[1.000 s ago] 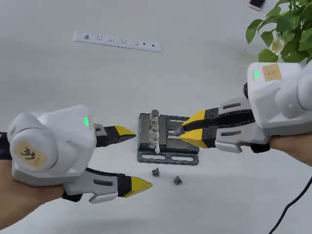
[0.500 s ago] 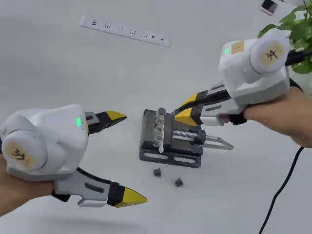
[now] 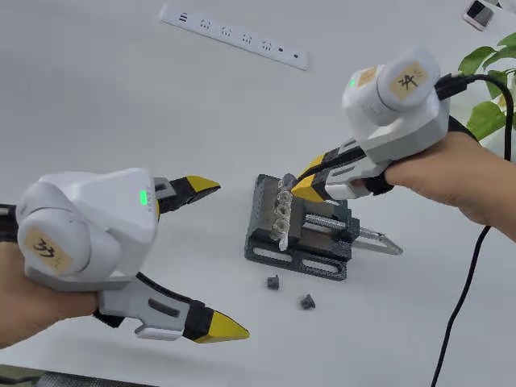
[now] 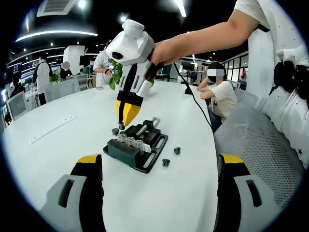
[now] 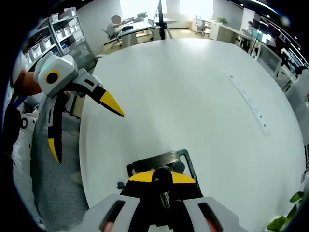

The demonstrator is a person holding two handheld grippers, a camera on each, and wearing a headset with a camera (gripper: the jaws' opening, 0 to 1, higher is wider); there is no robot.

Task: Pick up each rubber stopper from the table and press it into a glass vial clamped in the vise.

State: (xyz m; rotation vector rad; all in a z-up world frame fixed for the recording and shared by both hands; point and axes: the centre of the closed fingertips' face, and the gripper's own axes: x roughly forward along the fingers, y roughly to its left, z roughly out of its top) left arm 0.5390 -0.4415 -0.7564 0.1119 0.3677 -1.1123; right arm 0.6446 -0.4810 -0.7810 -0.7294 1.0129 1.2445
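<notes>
A dark vise (image 3: pixel 300 242) holds a row of glass vials (image 3: pixel 281 213). The end vial carries a dark stopper (image 4: pixel 115 131). My right gripper (image 3: pixel 306 188) is shut, tips pointing down just above that stoppered end vial, and I see nothing held between them. In its own view the yellow tips (image 5: pixel 161 177) meet over the vise (image 5: pixel 155 161). My left gripper (image 3: pixel 211 255) hangs open and empty at the lower left, well short of the vise. Two loose stoppers (image 3: pixel 272 282) (image 3: pixel 307 301) lie on the table in front of the vise.
A white power strip (image 3: pixel 234 36) lies at the far side of the table. A green plant (image 3: pixel 492 81) and a phone (image 3: pixel 480 12) sit at the far right. A black cable (image 3: pixel 468 290) trails from the right gripper. People sit in the background.
The right gripper has lifted off the vise screw and swung to the far end of the vial row. The left gripper stays open, its jaws a little wider apart.
</notes>
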